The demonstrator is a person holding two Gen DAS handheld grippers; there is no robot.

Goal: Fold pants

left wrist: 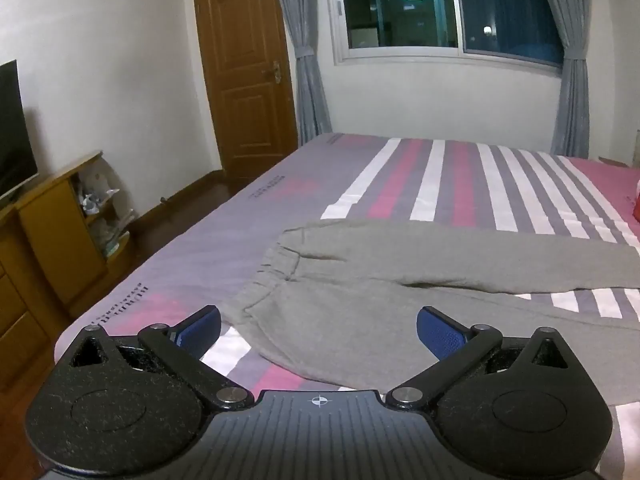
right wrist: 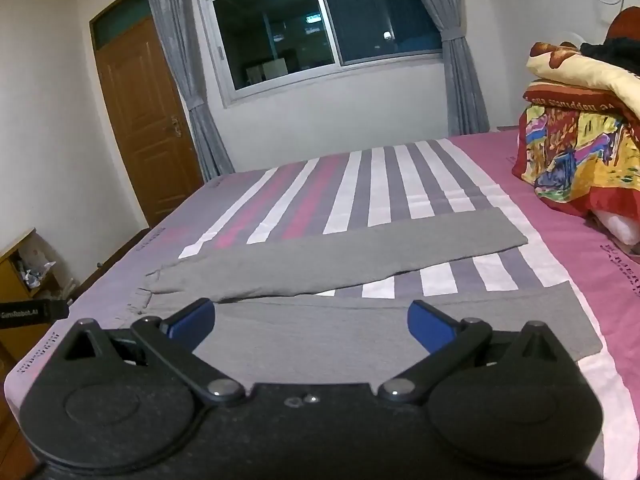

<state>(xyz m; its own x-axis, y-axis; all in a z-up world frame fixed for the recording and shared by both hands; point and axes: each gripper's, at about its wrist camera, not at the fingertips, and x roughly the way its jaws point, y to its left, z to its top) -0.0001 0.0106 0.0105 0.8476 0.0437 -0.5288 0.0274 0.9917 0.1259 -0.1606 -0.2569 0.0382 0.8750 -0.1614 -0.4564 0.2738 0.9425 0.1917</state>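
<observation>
Grey pants (left wrist: 360,280) lie flat on the striped bed, waistband to the left, the two legs spread apart and running to the right. My left gripper (left wrist: 319,330) is open and empty, just above the near leg by the waist end. In the right wrist view the pants (right wrist: 340,252) show both legs, the far leg angled away and the near leg under the fingers. My right gripper (right wrist: 311,326) is open and empty, above the near leg. The left gripper's body (right wrist: 32,312) shows at the left edge.
The bed (left wrist: 440,176) has a pink, grey and white striped sheet. A pile of colourful folded bedding (right wrist: 580,140) sits at the bed's right side. A wooden cabinet (left wrist: 60,232) with a TV stands left of the bed. A door (left wrist: 248,72) and a curtained window (left wrist: 440,8) are behind.
</observation>
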